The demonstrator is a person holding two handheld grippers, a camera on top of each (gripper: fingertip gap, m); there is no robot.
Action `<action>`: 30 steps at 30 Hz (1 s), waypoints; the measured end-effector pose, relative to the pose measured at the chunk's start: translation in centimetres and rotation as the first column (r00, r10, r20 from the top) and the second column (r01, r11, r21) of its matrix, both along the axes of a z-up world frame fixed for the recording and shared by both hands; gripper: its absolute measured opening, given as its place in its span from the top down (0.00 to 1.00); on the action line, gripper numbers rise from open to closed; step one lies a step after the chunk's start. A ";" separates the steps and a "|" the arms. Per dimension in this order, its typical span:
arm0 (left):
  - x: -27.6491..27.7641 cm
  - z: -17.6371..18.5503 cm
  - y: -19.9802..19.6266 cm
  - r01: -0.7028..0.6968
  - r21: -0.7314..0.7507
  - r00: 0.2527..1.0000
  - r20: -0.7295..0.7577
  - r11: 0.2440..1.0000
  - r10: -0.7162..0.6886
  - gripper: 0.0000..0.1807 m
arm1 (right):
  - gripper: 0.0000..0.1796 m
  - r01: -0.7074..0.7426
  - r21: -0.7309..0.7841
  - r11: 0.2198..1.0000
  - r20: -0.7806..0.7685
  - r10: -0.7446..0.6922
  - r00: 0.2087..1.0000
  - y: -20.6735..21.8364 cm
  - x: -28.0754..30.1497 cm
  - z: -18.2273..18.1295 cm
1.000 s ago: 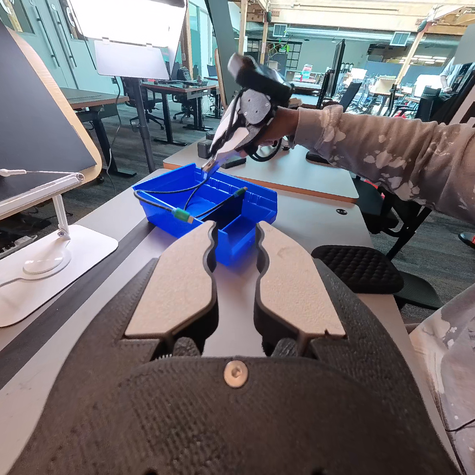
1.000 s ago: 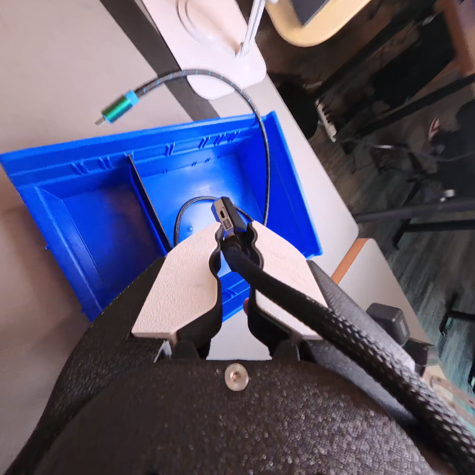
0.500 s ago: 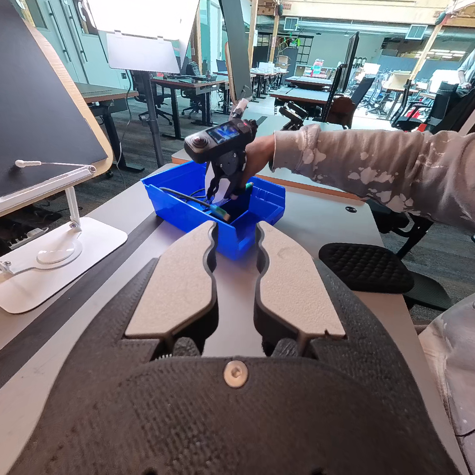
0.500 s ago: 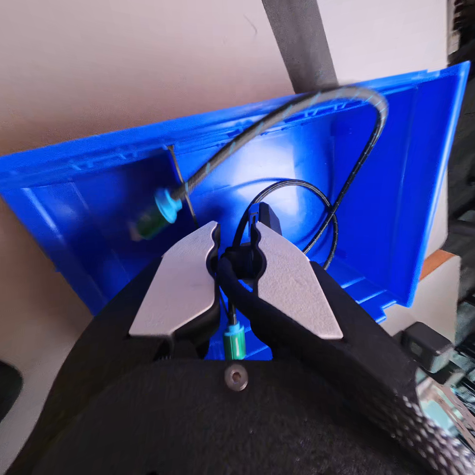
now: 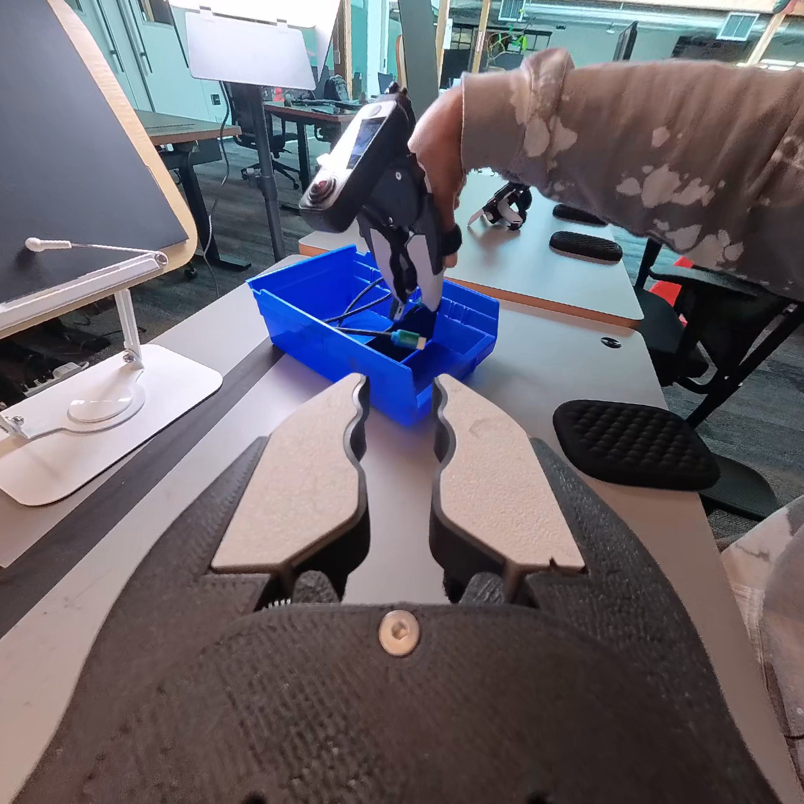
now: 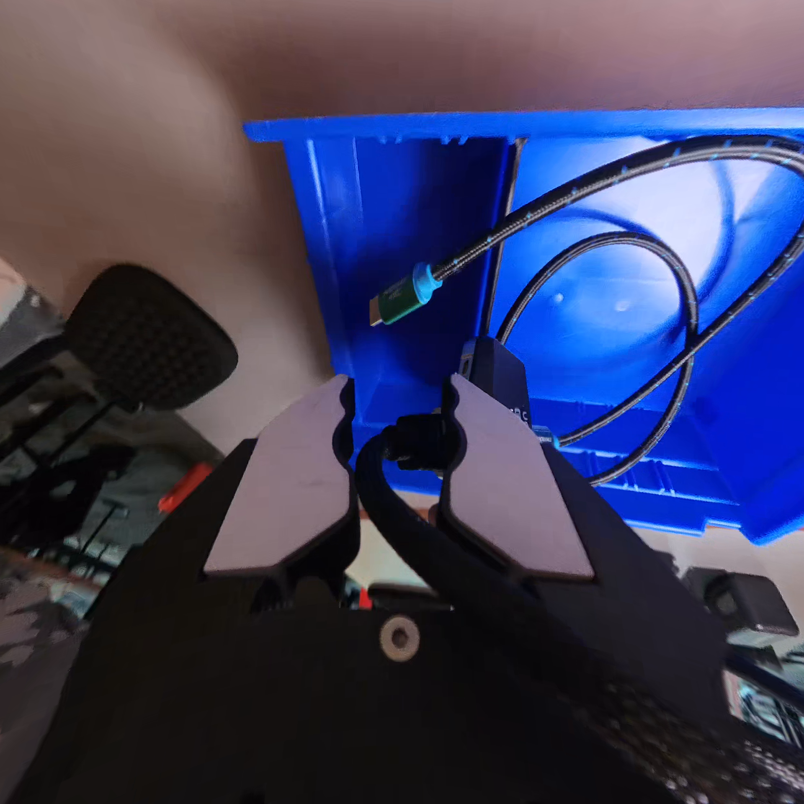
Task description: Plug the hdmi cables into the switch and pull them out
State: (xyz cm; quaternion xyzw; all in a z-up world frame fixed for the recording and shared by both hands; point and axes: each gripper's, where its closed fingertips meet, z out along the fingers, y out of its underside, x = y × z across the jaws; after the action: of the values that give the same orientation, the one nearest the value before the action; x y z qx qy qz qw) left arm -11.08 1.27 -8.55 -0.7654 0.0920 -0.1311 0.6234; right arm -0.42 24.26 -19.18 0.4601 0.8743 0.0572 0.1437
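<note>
- right gripper [image 6: 398, 428] dips into blue bin [image 5: 313, 343], frame centre; jaws parted, black switch [image 6: 500, 383] and its lead between them, contact unclear, likely releasing.
- Braided hdmi cable [image 6: 565, 209] coiled in bin; green plug [image 6: 398, 296] axis diagonal, tip lower left.
- left gripper [image 5: 400, 424] idle, wide open, empty, over desk [image 5: 544, 370].

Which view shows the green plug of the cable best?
The right wrist view: the green plug hangs large and unhidden over the blue bin, with its metal tip and cable visible. In the left wrist view the plug is small and far, below the right claw.
</note>
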 end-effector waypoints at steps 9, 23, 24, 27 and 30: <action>-1.7 -1.4 0.3 -0.023 -0.033 0.999 0.029 0.999 0.024 0.85 | 0.78 0.005 0.154 0.988 0.051 -0.012 0.999 1.0 -1.2 2.8; -2.0 -2.4 0.7 -0.038 -0.060 0.999 0.017 0.997 0.039 0.85 | 0.89 0.093 0.373 0.923 -0.154 -0.037 0.987 3.1 4.0 2.0; -2.2 -2.6 0.8 -0.046 -0.067 0.999 0.011 0.997 0.047 0.85 | 0.88 0.035 0.396 0.917 -0.102 0.006 0.995 3.2 5.1 2.0; -2.4 -3.1 0.9 -0.065 -0.085 0.998 -0.006 0.994 0.065 0.85 | 0.87 -0.050 0.376 0.925 -0.014 0.059 0.998 2.8 7.0 2.2; -2.4 -3.3 1.0 -0.073 -0.094 0.997 -0.026 0.993 0.071 0.85 | 0.86 -0.147 0.383 0.912 0.013 0.154 0.988 3.1 7.0 3.0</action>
State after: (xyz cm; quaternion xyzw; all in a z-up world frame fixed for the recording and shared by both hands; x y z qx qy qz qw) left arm -13.48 2.30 -11.88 -0.7984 0.0649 -0.1040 0.5896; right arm 6.58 27.34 -16.22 0.4112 0.8802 0.2337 0.0384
